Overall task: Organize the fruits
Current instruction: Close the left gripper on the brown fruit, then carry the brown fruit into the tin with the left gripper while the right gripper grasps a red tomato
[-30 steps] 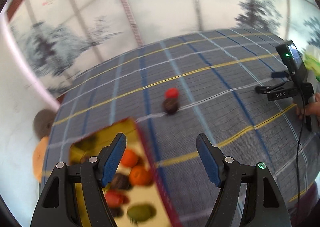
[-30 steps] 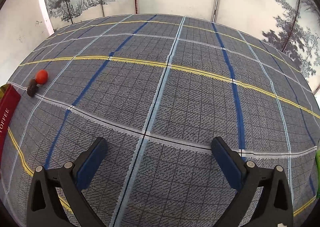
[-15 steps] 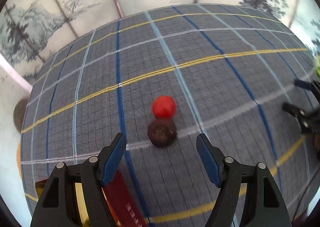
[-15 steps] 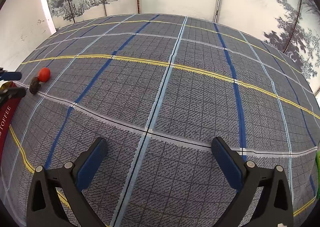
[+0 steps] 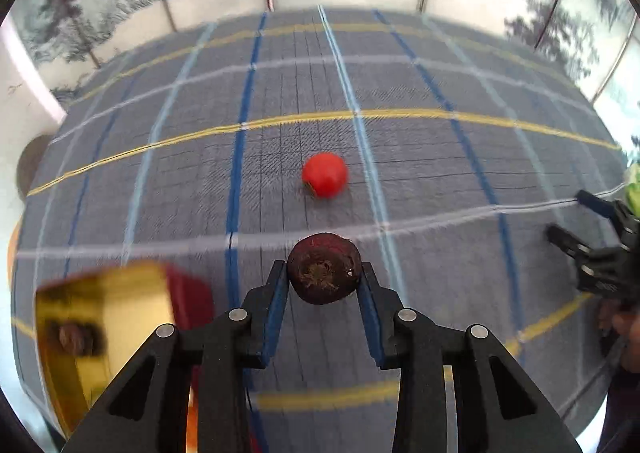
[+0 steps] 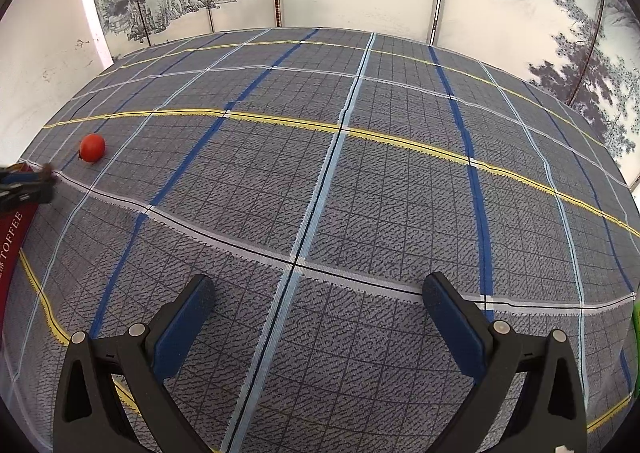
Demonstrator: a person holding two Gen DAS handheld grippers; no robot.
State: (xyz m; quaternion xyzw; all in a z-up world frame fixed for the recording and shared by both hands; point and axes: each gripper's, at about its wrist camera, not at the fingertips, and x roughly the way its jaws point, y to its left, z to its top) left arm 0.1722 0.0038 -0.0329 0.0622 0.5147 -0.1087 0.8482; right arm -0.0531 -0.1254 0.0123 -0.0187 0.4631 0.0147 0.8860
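Your left gripper (image 5: 324,279) is closing on the dark maroon round fruit (image 5: 324,274), pads touching it; the gold-lined red box (image 5: 100,329) lies lower left. Right gripper (image 6: 320,317) wide, empty.

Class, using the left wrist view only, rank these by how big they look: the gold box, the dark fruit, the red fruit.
1. gold box
2. dark fruit, though it sits nearer the camera
3. red fruit
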